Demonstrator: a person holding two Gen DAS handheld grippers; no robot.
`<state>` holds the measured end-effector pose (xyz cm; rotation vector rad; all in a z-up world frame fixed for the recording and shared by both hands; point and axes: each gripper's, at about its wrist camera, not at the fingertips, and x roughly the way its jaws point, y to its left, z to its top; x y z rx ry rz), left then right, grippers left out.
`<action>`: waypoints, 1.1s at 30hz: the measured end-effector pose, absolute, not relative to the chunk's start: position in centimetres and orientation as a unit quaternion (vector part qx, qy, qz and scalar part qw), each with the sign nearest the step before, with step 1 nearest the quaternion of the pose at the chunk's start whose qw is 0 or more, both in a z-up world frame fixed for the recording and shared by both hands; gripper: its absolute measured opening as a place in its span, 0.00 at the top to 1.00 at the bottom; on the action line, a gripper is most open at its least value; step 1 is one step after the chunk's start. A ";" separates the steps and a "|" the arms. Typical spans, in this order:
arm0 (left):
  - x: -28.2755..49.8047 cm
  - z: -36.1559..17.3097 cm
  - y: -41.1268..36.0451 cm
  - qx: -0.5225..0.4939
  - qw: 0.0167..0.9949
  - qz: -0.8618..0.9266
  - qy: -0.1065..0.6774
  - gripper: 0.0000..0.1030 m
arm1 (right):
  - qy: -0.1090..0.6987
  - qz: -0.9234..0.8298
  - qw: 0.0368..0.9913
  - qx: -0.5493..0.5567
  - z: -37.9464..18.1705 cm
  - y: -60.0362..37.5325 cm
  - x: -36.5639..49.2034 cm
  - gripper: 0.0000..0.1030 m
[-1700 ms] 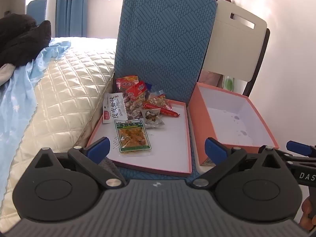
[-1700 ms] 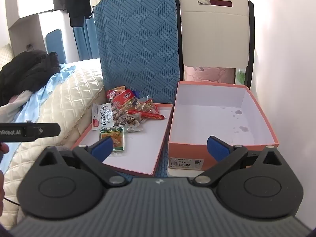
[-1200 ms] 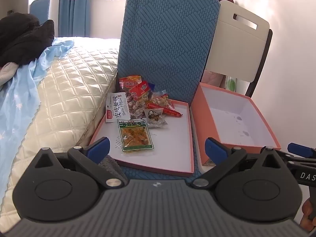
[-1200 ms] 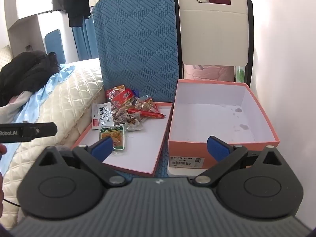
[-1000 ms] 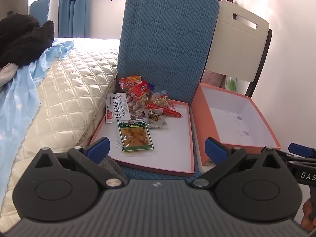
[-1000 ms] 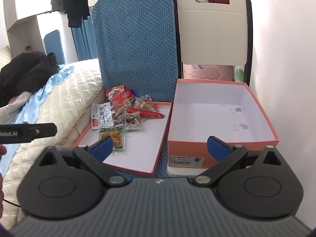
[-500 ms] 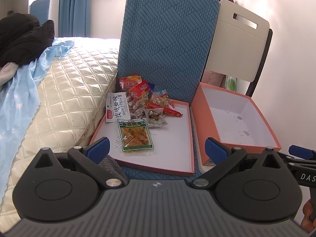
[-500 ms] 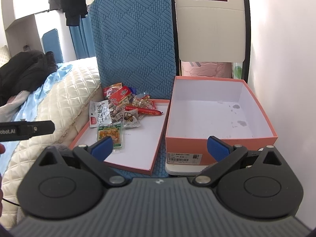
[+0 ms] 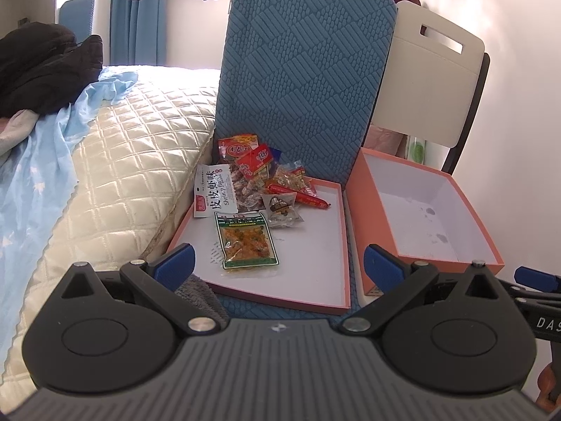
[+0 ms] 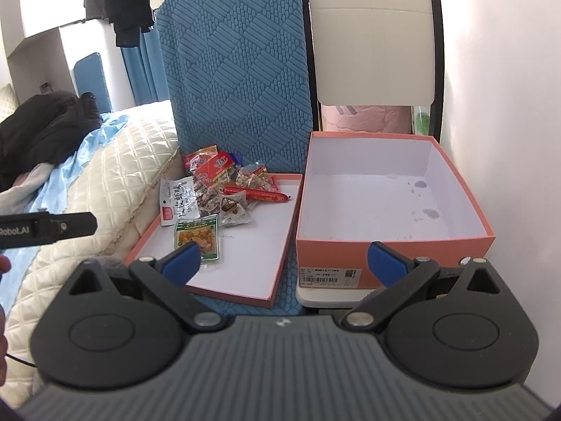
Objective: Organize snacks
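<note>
We see both claws released and holding nothing, left gripper (image 9: pixel 277 263), right gripper (image 10: pixel 284 258), snacks (image 9: pixel 259 189) piled at far end of lid (image 9: pixel 308 280), box (image 10: pixel 389 207) just beside it

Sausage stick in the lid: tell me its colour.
Red sausage stick, clearest in the right wrist view.

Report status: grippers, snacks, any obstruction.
Left hand-held gripper open, empty. Right hand-held gripper open, empty. Snacks piled in the lid; box empty. Nothing in the way.
</note>
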<state>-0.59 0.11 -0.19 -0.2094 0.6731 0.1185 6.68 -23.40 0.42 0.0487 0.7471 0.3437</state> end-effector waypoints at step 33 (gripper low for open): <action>-0.7 -0.9 1.0 -0.098 0.935 0.088 0.329 0.00 | 0.357 0.176 0.917 0.005 0.1 -22.5 7.7 0.00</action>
